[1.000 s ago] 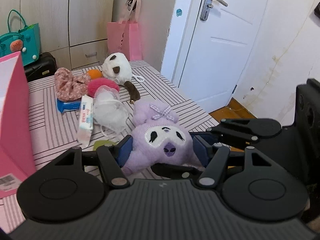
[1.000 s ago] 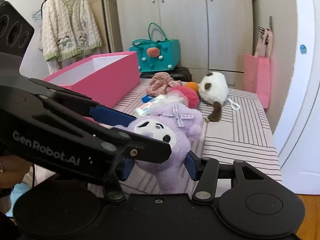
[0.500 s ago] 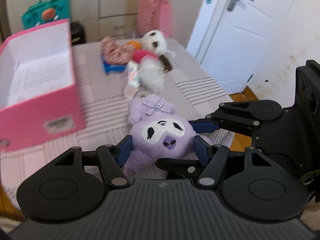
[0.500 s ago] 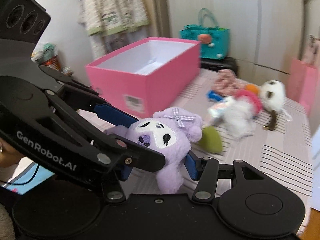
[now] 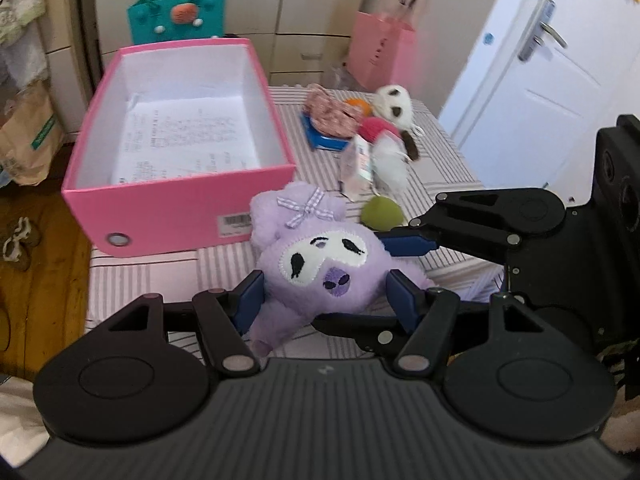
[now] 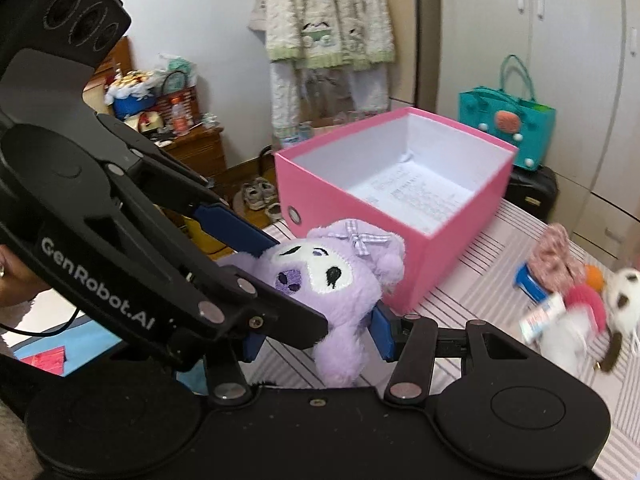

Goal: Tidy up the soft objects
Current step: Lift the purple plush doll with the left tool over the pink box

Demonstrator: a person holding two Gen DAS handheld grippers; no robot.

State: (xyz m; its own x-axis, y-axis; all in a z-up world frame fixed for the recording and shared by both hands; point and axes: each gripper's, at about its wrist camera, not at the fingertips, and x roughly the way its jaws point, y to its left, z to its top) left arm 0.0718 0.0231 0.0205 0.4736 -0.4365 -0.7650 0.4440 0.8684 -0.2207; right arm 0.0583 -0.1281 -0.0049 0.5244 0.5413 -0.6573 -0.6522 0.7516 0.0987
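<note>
Striped pink-and-white worktop (image 5: 152, 280), bedroom setting. Item: purple plush doll with gingham bow (image 5: 320, 264), held above worktop, just short of open pink cardboard box (image 5: 180, 204). Step: carrying doll to box; next, lift over rim, release. Left gripper (image 5: 326, 300) and right gripper (image 6: 318, 334): fingers half-spread, both pinching doll.

A home bedroom. Wardrobe doors (image 6: 560, 40) line the wall, a knitted cardigan (image 6: 328, 12) hangs beside them, and shoes (image 6: 258, 194) lie on the wooden floor. A white door (image 5: 560, 60) has a lever handle.
</note>
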